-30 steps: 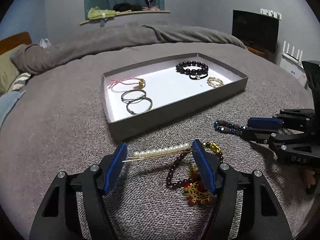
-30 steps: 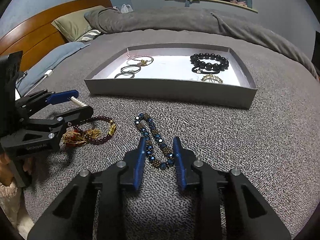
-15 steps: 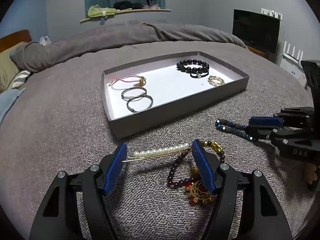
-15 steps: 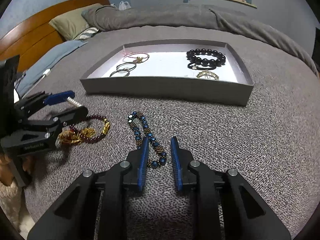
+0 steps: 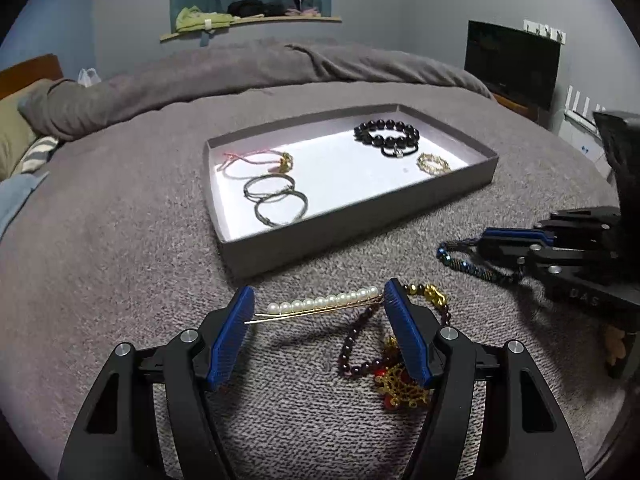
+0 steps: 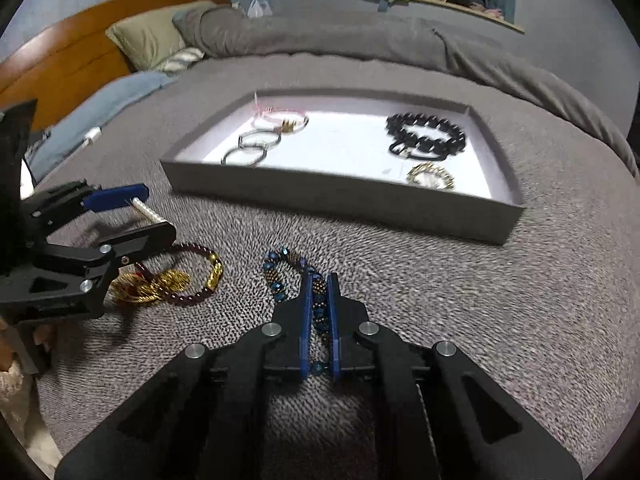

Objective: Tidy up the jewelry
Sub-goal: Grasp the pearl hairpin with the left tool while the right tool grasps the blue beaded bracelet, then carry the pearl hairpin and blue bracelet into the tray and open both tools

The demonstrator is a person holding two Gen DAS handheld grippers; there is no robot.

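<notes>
**Blue beads pinched, pearl pin bridged, both in front of the tray**

My right gripper point(image 6: 319, 280) is clenched on the blue beaded bracelet point(image 6: 280, 270): its pads squeeze the strand between them, and the free loop trails ahead of my fingertips on the grey blanket point(image 6: 440, 300), just short of the tray's near wall.

My left gripper point(image 5: 316, 304) stands wide, with the pearl hairpin point(image 5: 320, 305) spanning the gap end to end; each tip of the pin meets a blue pad, so I am grasping it lengthwise. It hangs in front of the tray's near corner.

Beside that pin, on the side away from the tray, the dark red bead bracelet point(image 5: 352, 344) and a gold filigree ornament point(image 5: 404, 390) lie on the blanket.

The grey tray point(image 5: 360, 232) itself holds a pink cord bracelet point(image 5: 256, 160) and two thin wire bangles point(image 5: 276, 200) at its left end, and a black bead bracelet point(image 5: 386, 136) with a small gold ring-shaped piece point(image 5: 433, 163) at its right end.
</notes>
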